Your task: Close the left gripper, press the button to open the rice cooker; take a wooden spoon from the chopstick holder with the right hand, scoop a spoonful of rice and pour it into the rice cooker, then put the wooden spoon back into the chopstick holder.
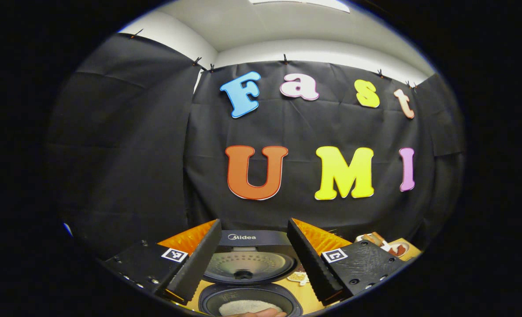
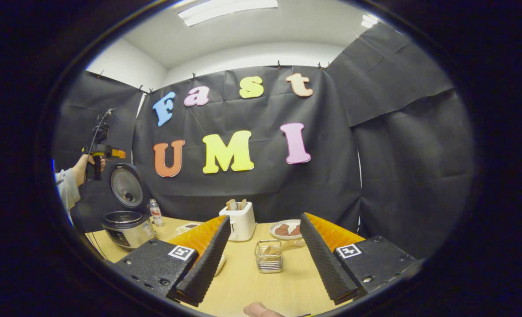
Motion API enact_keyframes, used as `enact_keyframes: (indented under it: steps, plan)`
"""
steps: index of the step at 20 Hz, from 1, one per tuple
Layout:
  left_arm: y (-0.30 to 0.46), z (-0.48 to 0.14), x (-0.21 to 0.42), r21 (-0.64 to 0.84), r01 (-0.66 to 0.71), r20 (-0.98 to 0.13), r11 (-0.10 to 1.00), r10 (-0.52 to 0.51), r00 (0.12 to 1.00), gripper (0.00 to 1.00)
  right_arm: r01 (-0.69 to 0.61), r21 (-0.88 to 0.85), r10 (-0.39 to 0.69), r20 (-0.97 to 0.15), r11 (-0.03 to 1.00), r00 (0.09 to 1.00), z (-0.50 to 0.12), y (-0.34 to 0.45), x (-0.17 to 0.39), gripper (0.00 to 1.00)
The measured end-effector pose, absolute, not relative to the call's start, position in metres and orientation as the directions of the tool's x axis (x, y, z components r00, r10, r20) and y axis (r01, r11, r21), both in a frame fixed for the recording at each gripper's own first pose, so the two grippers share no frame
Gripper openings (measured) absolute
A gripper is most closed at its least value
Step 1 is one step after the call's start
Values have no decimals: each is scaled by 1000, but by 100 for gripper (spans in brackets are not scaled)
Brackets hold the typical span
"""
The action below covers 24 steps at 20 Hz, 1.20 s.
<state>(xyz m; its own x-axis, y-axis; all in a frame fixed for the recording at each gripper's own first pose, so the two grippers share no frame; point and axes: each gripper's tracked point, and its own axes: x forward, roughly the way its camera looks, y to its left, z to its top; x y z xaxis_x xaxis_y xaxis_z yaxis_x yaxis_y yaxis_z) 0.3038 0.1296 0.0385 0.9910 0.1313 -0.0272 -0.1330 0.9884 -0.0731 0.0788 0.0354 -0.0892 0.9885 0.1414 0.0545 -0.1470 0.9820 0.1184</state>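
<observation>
The rice cooker point(image 1: 252, 240) stands open right under my left gripper point(image 1: 254, 226), its lid point(image 1: 247, 266) raised and white rice point(image 1: 249, 307) in the pot. That gripper is open and holds nothing. In the right gripper view the cooker point(image 2: 126, 229) is at the table's far left, and a hand holds the left gripper point(image 2: 98, 154) above it. My right gripper point(image 2: 265, 220) is open and empty over the table. Between its fingers, farther off, stands the clear chopstick holder point(image 2: 268, 256) with a wooden spoon point(image 2: 287, 245) leaning out to the right.
A white toaster point(image 2: 242, 220) with bread stands behind the holder, a plate of food point(image 2: 287, 229) to its right. A small bottle point(image 2: 156, 212) and a shallow dish point(image 2: 188, 227) sit beside the cooker. The wooden table point(image 2: 252, 281) runs to the black cloth wall.
</observation>
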Motion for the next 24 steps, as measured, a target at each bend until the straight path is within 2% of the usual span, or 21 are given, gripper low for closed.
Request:
enact_keyframes:
  steps: [4, 7, 8, 9, 10, 11, 12, 15, 16, 17, 18, 23, 24]
  plan:
    - [136, 24, 321, -20, -126, -52, 992, 125, 991, 98, -111, 119, 103, 76, 987, 992, -85, 24, 75, 100]
    - [134, 22, 319, -34, -119, -81, 992, 116, 990, 99, -136, 125, 129, 61, 983, 990, -88, 33, 70, 100]
    - [132, 22, 315, -33, -121, -90, 992, 117, 989, 99, -151, 125, 144, 61, 981, 988, -87, 36, 67, 95]
    - [131, 20, 312, -36, -124, -100, 992, 120, 988, 99, -159, 122, 152, 65, 980, 986, -85, 38, 65, 94]
    - [130, 22, 309, -35, -132, -100, 991, 128, 987, 100, -160, 116, 153, 68, 980, 986, -84, 37, 62, 100]
    - [130, 21, 308, -24, -142, -100, 990, 139, 985, 99, -157, 116, 149, 74, 981, 986, -81, 36, 58, 95]
    - [132, 22, 310, -12, -153, -98, 988, 151, 984, 99, -159, 120, 150, 80, 980, 986, -79, 36, 55, 100]
    - [133, 20, 313, -62, -186, -130, 981, 177, 976, 100, -184, 106, 176, 78, 977, 981, -78, 43, 51, 100]
    - [131, 19, 312, -61, -187, -143, 980, 177, 974, 100, -180, 99, 172, 82, 979, 982, -77, 41, 50, 94]
    - [129, 18, 311, -57, -188, -158, 981, 177, 971, 100, -174, 104, 165, 91, 979, 982, -75, 38, 51, 94]
    - [129, 18, 309, -49, -186, -167, 981, 176, 970, 99, -173, 113, 162, 96, 978, 982, -74, 38, 53, 100]
    - [136, 19, 330, -62, -201, -215, 978, 183, 959, 100, -215, 128, 211, 48, 968, 976, -87, 54, 55, 100]
    - [137, 20, 335, -66, -204, -215, 977, 186, 959, 100, -216, 114, 212, 46, 970, 976, -87, 55, 54, 94]
